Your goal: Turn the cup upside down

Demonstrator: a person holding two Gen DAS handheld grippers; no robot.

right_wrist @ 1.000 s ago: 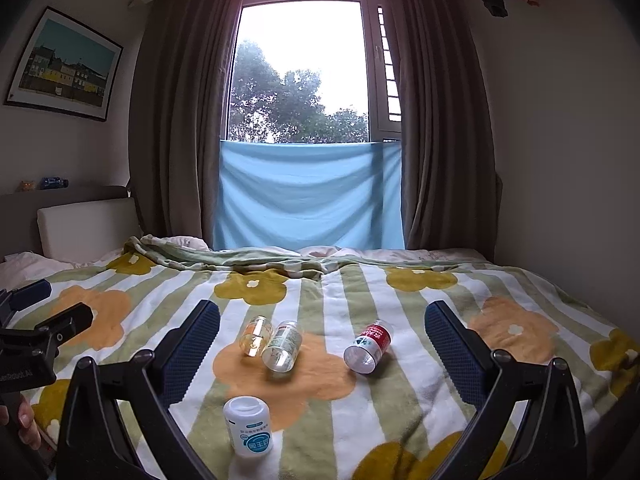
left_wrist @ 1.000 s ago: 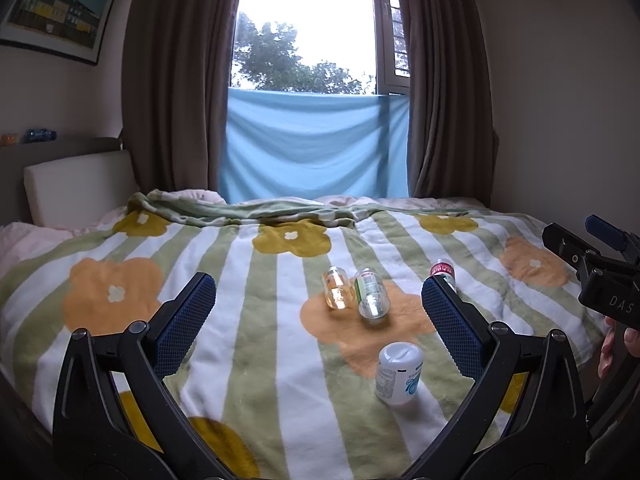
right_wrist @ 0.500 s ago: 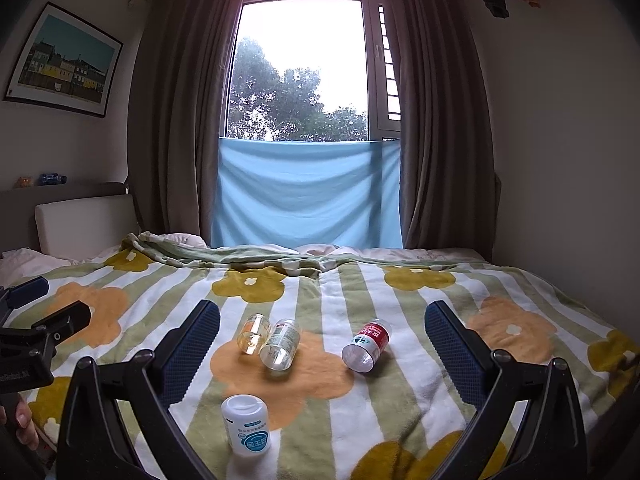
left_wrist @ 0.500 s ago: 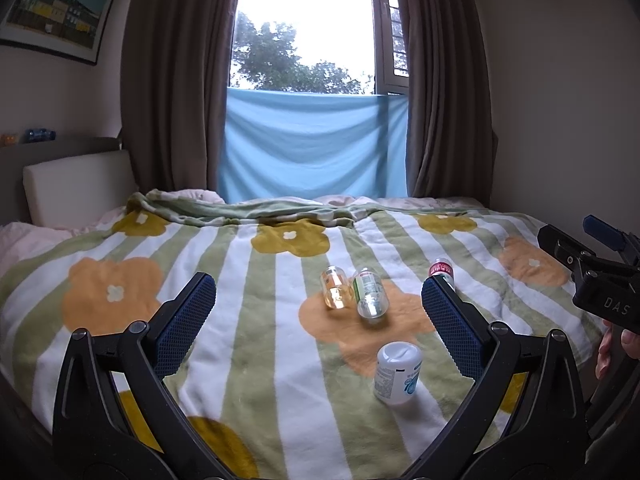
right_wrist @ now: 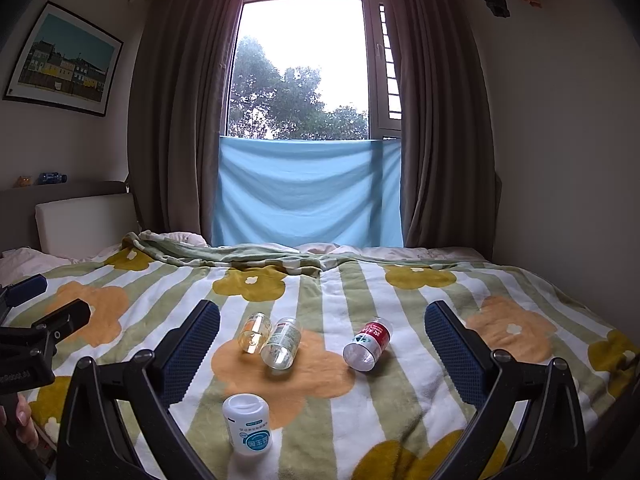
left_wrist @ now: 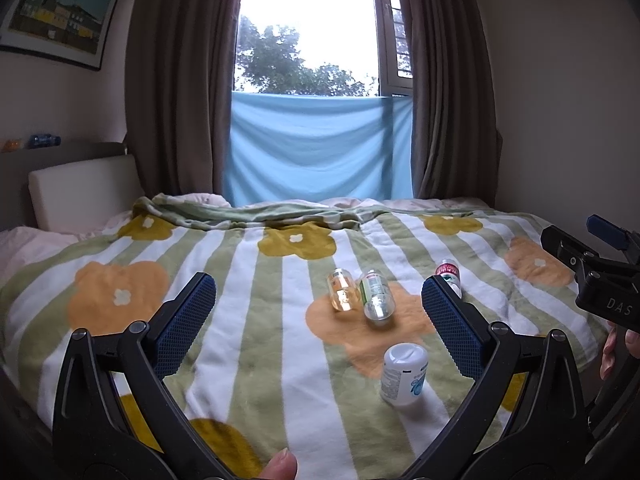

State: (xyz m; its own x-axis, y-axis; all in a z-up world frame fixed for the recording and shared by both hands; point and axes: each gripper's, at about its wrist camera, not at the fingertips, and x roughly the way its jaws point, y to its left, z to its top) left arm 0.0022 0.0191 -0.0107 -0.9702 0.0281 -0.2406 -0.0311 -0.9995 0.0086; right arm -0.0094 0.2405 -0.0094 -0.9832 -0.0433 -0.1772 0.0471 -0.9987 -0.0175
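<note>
- While both grippers hang above the near edge of the bed [right_wrist: 400, 280], the left gripper [left_wrist: 318, 316] and right gripper [right_wrist: 322, 344] have their fingers spread wide and hold nothing.
- Task items: four small cup-like containers on the blanket. The white one [right_wrist: 247, 424] stands nearest. A yellow one [right_wrist: 254, 333] and a clear one [right_wrist: 281, 343] lie on their sides, touching. A red-labelled one [right_wrist: 367, 345] lies apart to the right.
- Step: which is the cup to flip, and whether the white one is already inverted, cannot be settled.
- Any grasp calls for fingers squarely across one body; the touching pair leaves little gap.
- Room: open blanket left, right and far; soft surface may tip a standing container.
</note>
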